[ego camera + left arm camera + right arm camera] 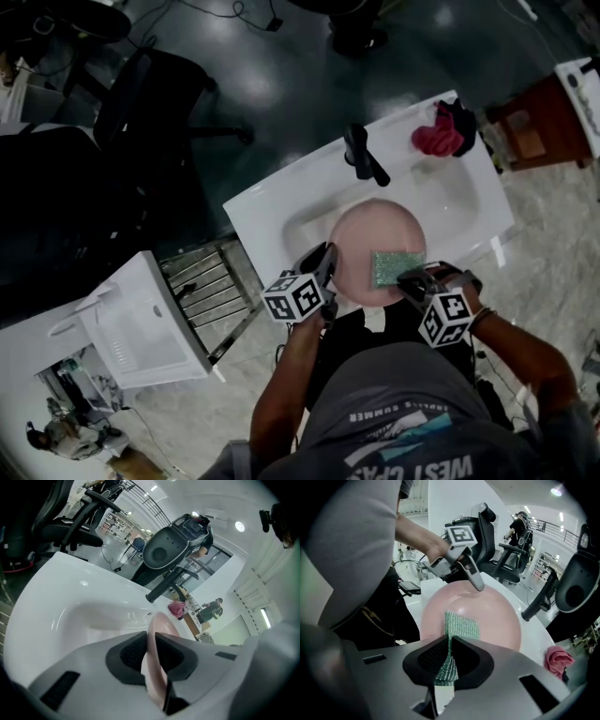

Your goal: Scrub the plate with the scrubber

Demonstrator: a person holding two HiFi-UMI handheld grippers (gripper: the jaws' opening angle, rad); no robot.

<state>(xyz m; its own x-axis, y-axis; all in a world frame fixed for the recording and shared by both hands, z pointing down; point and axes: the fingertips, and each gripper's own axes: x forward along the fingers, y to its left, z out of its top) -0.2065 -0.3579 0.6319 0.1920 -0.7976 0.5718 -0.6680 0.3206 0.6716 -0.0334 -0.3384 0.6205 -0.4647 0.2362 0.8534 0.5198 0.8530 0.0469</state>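
Two arms reach over one sink; left gripper clamps the rim of one plate; right gripper pinches one scrubber lying on it.

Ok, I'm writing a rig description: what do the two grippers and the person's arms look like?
Both the left gripper and the right gripper have grey moulded bodies with black pads lining the jaws. Each carries a white cube printed with black square markers. The person wears a grey short-sleeved T-shirt with printed lettering; forearms are bare.
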